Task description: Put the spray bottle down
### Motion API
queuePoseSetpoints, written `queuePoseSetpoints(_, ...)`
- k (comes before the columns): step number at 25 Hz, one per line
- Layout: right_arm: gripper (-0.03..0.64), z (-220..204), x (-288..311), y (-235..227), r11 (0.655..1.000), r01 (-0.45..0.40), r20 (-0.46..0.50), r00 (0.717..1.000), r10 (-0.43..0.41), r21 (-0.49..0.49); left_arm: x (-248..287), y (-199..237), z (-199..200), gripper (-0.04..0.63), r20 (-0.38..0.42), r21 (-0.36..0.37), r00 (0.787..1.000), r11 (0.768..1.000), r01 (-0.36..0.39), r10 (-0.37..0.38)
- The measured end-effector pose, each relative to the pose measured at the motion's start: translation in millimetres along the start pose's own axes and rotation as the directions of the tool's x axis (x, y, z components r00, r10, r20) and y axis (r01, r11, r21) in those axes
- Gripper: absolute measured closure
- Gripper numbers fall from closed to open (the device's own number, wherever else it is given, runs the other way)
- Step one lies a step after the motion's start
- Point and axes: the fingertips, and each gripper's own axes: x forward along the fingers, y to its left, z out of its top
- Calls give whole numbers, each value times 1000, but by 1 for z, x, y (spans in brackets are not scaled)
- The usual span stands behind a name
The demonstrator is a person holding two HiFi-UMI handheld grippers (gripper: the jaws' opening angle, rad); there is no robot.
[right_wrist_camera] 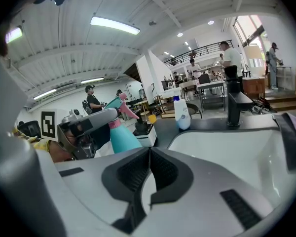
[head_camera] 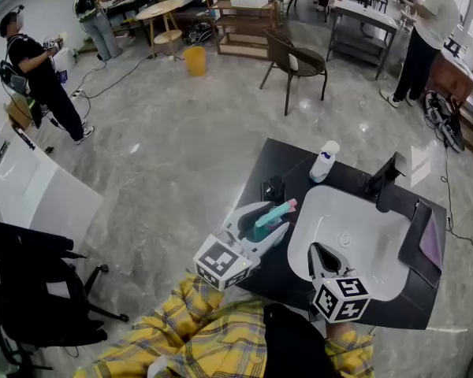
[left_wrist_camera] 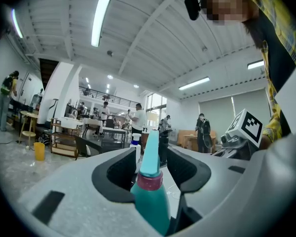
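The teal spray bottle (head_camera: 274,213) with a pink collar and nozzle stands between the jaws of my left gripper (head_camera: 276,216), over the left edge of the dark counter (head_camera: 293,166). In the left gripper view the bottle (left_wrist_camera: 150,194) rises in the middle of the gap, and the pads stand clear of its neck on both sides. The right gripper view shows the bottle (right_wrist_camera: 119,135) upright, with the left gripper (right_wrist_camera: 84,127) around it. My right gripper (head_camera: 314,247) is shut on nothing and hangs over the near part of the white sink (head_camera: 370,211).
A white pump bottle (head_camera: 324,161) stands at the back of the counter. A black tap (head_camera: 385,181) is behind the sink, and a small black object (head_camera: 273,187) sits just beyond the spray bottle. A purple cloth (head_camera: 430,242) lies at the right. People and chairs are farther off.
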Motion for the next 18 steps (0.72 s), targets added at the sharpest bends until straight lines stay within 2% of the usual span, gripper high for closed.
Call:
queuePoseSetpoints(7,609,-4,-4,11,1000,-4,-1,1000,4,-1,-17,4,-1,426,1,-18,1000,1000,-24,24)
queuePoseSetpoints(18,609,-15,-14,27,1000,11,4,1000,-11,9,-46,-1,-13,426,-17,-63,1000,998,-20,19)
